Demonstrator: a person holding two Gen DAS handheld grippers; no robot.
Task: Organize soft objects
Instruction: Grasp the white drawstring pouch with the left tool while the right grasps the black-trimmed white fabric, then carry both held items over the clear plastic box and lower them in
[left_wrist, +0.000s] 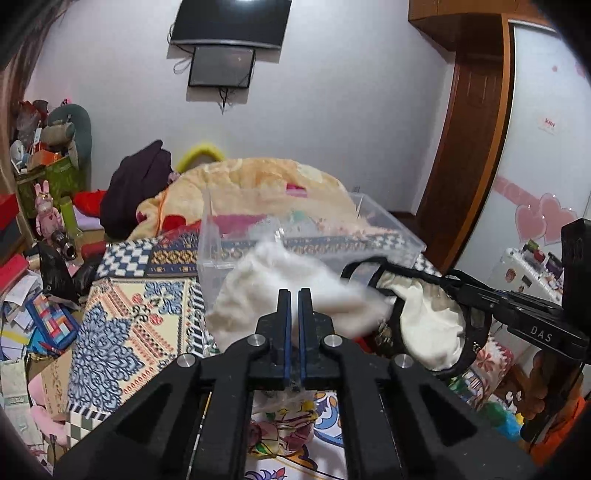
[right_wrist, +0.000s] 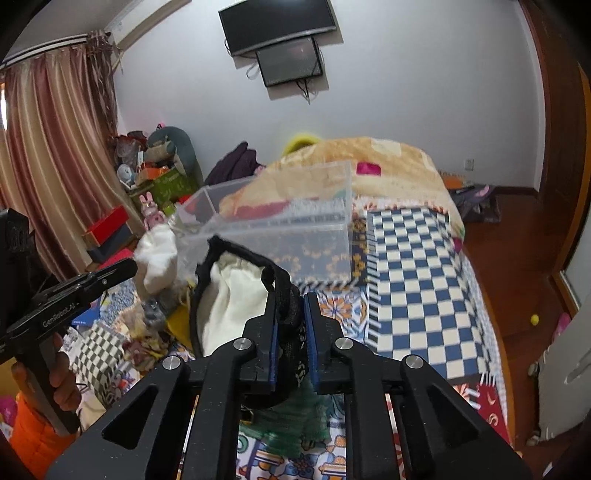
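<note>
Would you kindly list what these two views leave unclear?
- Left wrist: the white cloth is motion-blurred; its shape is unclear.
- Both views: the clear box floor is hidden by cloth and the black-rimmed pouch.
- Right wrist: the right gripper hides the pouch's lower end.

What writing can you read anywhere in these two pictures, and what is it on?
"DAS": on the right gripper, seen from the left wrist camera.
"GenRobot.AI": on the left gripper, seen from the right wrist camera.
Red sticker on the white door: too blurred to read.
Green box print: too small to read.
</note>
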